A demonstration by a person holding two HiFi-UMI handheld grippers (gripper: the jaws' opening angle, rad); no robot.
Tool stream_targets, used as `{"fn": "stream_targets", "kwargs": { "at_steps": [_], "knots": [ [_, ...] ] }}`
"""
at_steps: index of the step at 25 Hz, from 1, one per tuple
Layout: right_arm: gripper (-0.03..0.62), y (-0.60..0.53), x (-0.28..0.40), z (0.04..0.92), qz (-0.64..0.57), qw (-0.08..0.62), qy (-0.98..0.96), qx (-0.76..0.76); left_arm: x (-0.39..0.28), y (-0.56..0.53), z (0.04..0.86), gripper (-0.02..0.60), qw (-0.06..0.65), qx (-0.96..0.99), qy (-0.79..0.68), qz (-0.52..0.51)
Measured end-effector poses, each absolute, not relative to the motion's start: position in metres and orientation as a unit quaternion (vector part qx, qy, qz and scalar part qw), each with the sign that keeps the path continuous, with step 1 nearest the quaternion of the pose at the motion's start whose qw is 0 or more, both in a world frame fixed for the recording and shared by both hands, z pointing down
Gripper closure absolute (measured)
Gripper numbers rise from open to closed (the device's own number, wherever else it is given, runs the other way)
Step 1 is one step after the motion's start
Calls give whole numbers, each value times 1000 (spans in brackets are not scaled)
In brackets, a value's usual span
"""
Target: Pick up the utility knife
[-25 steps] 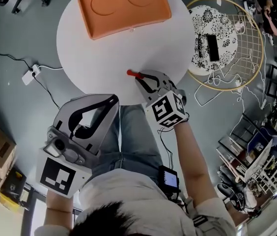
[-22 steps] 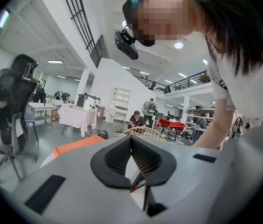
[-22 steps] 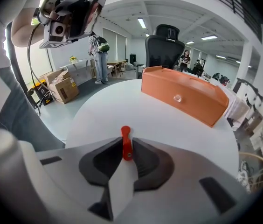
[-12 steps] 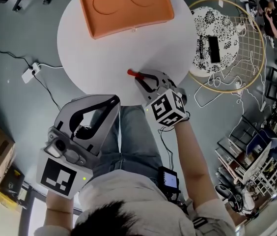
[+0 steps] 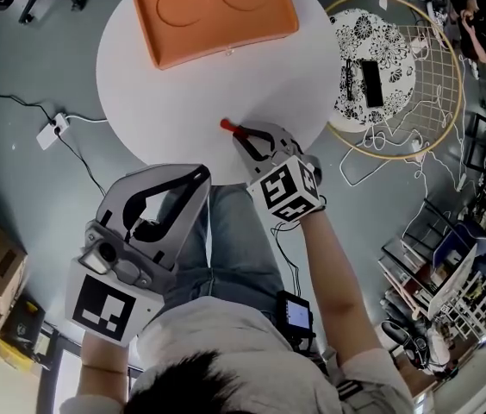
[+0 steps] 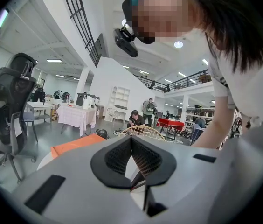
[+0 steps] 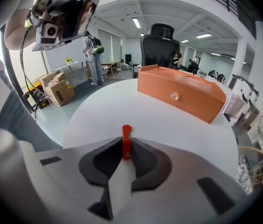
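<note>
The right hand-held gripper (image 5: 245,136) clamps the red utility knife (image 5: 227,127) at the tabletop's (image 5: 183,93) near edge. The left hand-held gripper (image 5: 178,179), off the tabletop, has its jaws together.

An orange tray (image 5: 215,14) is seen on a round white worktop (image 5: 183,102), with a wire-grid hoop (image 5: 439,76) set beside it.

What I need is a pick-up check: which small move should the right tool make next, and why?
Probably a short lift straight up: the right tool has its jaws closed on the red utility knife, which sits low over the white table near its edge. Whether it is clear of the surface is hard to tell.
</note>
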State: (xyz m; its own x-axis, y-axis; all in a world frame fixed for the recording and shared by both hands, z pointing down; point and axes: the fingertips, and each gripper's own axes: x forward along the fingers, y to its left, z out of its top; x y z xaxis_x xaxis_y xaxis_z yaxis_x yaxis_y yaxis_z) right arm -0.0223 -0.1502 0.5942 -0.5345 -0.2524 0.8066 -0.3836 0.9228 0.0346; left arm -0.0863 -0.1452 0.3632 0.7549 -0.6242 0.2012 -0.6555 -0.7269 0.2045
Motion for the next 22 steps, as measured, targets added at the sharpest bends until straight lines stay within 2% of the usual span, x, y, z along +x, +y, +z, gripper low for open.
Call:
{"fn": "stream_targets", "kwargs": {
  "at_steps": [5, 6, 7, 15, 22],
  "knots": [
    [542, -147, -27, 587, 75, 437, -875, 195, -92, -145, 362, 571, 129, 927, -347, 64],
    [575, -147, -29, 583, 74, 432, -877, 199, -94, -145, 361, 571, 129, 926, -348, 63],
    [579, -147, -30, 579, 74, 427, -878, 203, -95, -145, 360, 571, 130, 926, -350, 62],
    [580, -153, -30, 554, 76, 401, -885, 224, -89, -145, 349, 571, 116, 929, -346, 57],
    [580, -152, -41, 500, 78, 336, -902, 258, -92, -139, 341, 571, 108, 931, -342, 66]
  ]
}}
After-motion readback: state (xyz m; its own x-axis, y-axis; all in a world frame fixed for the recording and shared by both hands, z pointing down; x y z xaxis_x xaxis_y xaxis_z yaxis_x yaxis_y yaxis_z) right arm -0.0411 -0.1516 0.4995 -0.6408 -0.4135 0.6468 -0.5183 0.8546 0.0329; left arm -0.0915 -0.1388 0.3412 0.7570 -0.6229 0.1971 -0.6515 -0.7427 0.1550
